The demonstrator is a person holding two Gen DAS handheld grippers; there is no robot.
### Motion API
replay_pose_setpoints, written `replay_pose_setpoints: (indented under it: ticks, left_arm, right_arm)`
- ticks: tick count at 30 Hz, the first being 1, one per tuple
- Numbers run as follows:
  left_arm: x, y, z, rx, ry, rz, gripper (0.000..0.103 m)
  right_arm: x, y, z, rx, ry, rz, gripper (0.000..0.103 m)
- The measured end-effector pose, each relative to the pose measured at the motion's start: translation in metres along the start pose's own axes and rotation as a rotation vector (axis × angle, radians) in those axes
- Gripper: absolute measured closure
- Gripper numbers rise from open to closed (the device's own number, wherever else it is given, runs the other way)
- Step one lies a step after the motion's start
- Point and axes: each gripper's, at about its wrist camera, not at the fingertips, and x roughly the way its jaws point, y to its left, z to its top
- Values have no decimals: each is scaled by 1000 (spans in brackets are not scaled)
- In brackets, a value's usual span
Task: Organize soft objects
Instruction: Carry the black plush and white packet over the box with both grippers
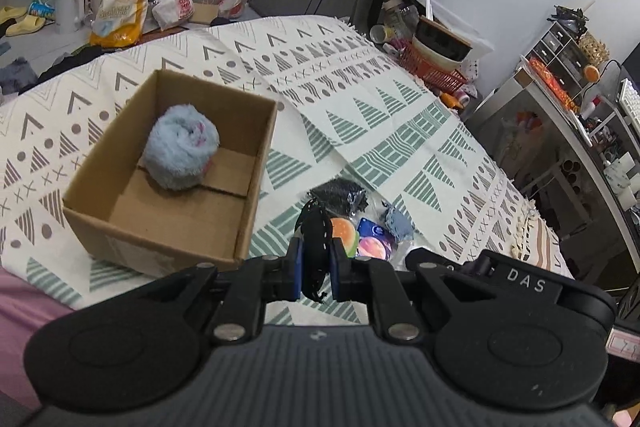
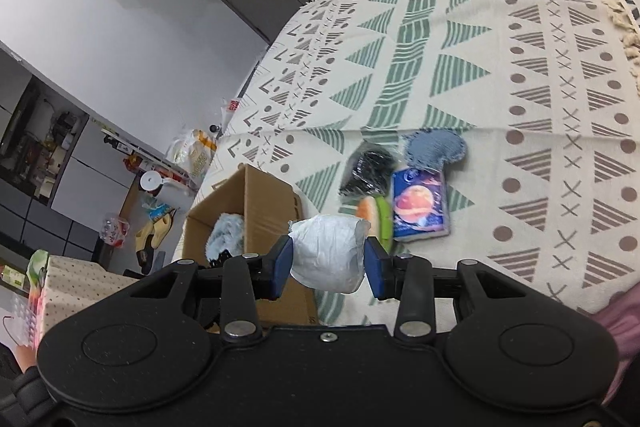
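A: Left wrist view: how far along are you?

B: One item is stowed. The cardboard box (image 1: 168, 167) on the patterned blanket (image 1: 360, 99) holds only the fluffy blue roll (image 1: 182, 151). A pile (image 2: 396, 187) waits just beside it.

A: Jaws?

B: Your right gripper (image 2: 328, 259) clamps a crumpled white bundle (image 2: 326, 251); your left gripper (image 1: 316, 263) pinches a thin black fabric piece (image 1: 316, 251).

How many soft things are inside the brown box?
1. A fluffy blue ball sits alone inside the cardboard box. In the right wrist view the box's walls hide part of its inside.
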Motion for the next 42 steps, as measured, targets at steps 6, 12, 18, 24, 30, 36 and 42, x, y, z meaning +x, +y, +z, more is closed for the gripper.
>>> replay_pose_setpoints:
  ticks: [6, 12, 18, 24, 30, 36, 42]
  left_arm:
    - [-3, 15, 12, -14, -8, 6, 91]
    - [-6, 30, 29, -19, -27, 19, 91]
    - [-4, 54, 46, -28, -43, 40, 90]
    - [7, 79, 54, -62, -50, 35, 90]
    - [20, 109, 54, -128, -36, 49, 90]
    - [29, 127, 56, -160, -26, 59, 90]
    - [44, 135, 56, -150, -11, 112, 88]
  right_arm:
    - [4, 21, 5, -35, -10, 1, 65]
    - [13, 40, 6, -74, -4, -1, 65]
    - [26, 57, 6, -109, -5, -10, 64]
    - [35, 78, 6, -162, -10, -7, 64]
    - [52, 100, 3, -210, -2, 8, 64]
    - [80, 114, 0, -219, 27, 14, 64]
    - [101, 122, 3, -225, 33, 14, 64]
